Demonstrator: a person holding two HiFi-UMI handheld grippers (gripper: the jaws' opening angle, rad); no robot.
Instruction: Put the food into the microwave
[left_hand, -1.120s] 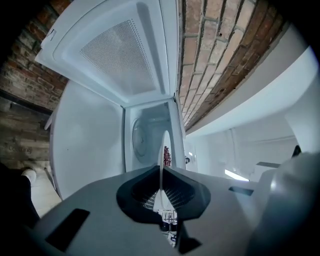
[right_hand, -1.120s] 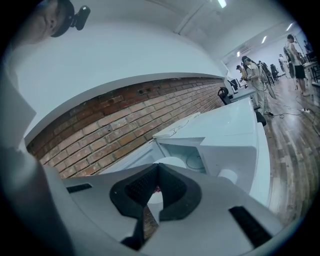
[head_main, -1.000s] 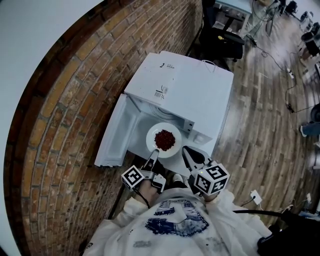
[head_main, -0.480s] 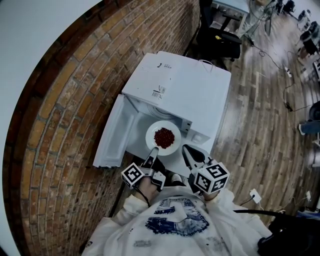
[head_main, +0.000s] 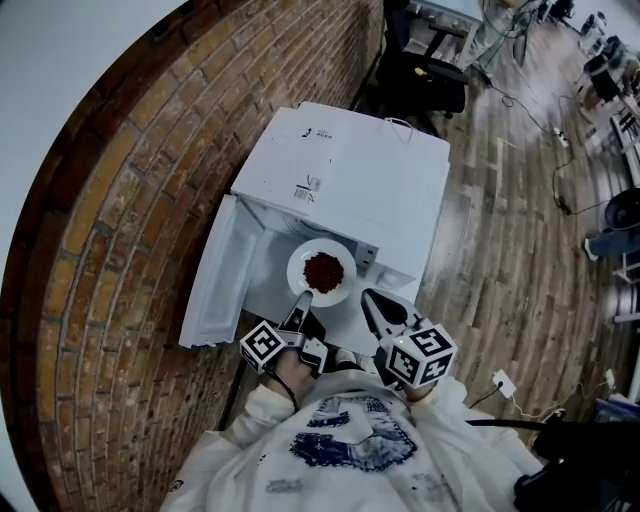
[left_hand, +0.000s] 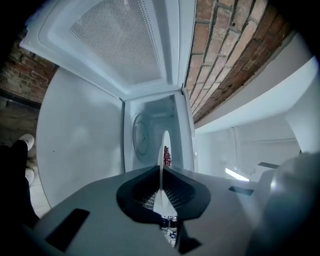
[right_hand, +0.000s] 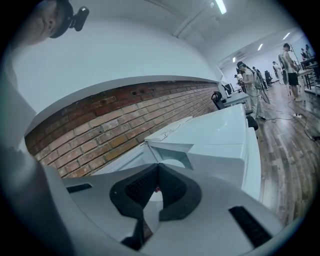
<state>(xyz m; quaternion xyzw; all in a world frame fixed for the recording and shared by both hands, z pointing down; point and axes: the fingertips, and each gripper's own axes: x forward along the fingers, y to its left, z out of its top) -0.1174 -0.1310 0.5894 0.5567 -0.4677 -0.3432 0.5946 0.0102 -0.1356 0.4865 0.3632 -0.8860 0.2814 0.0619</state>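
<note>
Head view shows the plate (head_main: 321, 272) face-on, left gripper view edge-on

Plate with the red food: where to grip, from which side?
The plate by its near rim, pinched from the person's side, as the left gripper does: rim thin and bare, food heaped mid-plate, far side facing the open microwave.

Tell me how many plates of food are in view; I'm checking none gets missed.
1. The plate, its edge pinched in the left claw, is at the mouth of the open microwave. Others may hide inside.
</note>
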